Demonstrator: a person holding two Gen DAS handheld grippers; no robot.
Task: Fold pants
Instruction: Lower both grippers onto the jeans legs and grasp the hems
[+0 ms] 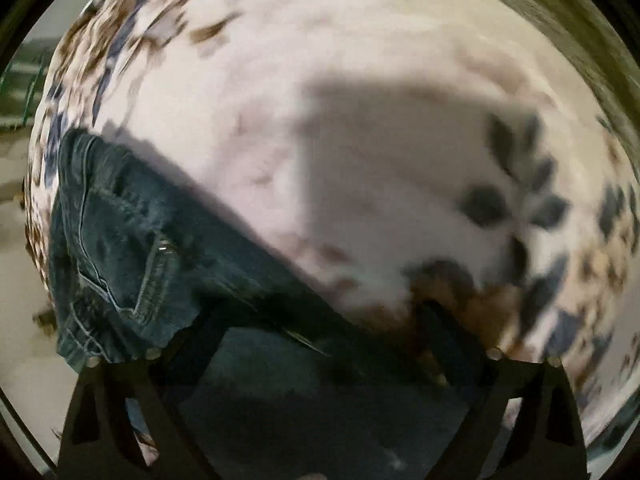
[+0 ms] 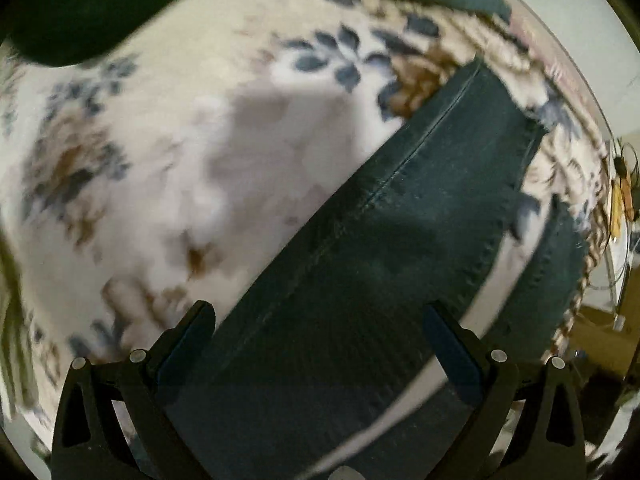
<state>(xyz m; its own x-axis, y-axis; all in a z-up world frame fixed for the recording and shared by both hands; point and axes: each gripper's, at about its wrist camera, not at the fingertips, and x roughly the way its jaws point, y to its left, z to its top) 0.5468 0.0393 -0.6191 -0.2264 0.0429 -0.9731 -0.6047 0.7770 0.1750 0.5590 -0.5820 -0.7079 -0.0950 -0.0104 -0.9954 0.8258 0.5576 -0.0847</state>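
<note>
Jeans (image 2: 400, 240) lie flat on a white blanket (image 1: 320, 80) with blue and brown flowers — the waist end (image 1: 120, 240) shows in the left view. The left gripper (image 1: 316, 344) and the right gripper (image 2: 320, 332) both hang over the jeans, fingers spread wide, pinching nothing. Past the blanket's edge — a pale wall (image 2: 580, 20).
</note>
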